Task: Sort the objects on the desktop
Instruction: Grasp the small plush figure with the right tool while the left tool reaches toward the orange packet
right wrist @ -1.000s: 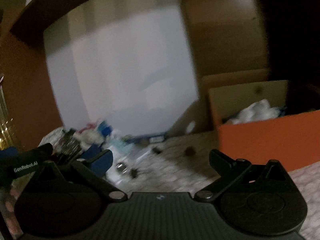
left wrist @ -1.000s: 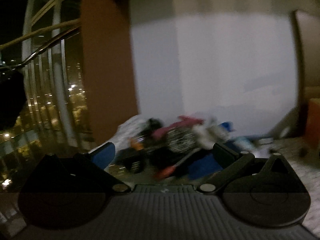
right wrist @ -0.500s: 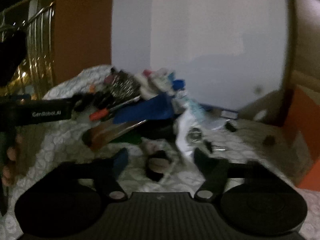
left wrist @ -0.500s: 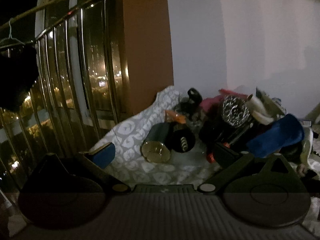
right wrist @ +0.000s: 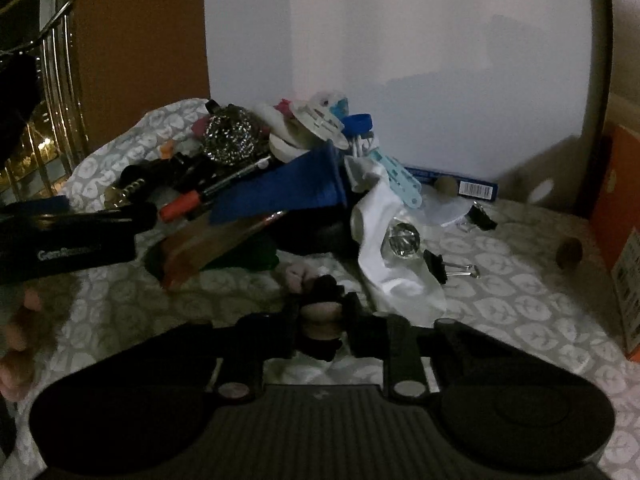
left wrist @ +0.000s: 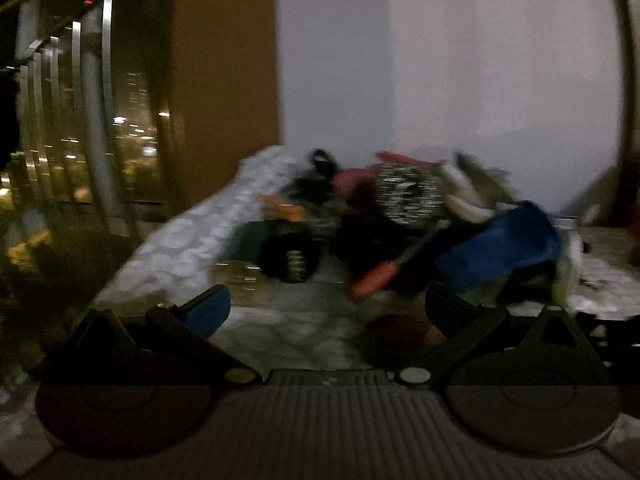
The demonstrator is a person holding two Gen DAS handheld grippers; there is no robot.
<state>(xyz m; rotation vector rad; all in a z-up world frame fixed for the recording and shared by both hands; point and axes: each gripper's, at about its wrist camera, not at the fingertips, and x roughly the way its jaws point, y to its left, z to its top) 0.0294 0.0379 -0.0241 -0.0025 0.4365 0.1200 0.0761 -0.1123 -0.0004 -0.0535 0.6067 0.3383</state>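
The right tool (right wrist: 321, 314) has just been closing and grips a small dark-and-pink object (right wrist: 320, 308). The left tool (left wrist: 324, 308) stands wide, empty. A wiry steel scourer (right wrist: 230, 140) tops the far pile.

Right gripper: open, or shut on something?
Shut on a small dark-and-pink object: the right gripper has just been closing, its fingers flanking it tightly.

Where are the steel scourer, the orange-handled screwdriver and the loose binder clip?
steel scourer (right wrist: 230, 140), right wrist view, middle of the wire ball
screwdriver (right wrist: 180, 207), right wrist view, orange handle
binder clip (right wrist: 436, 266), right wrist view, black body
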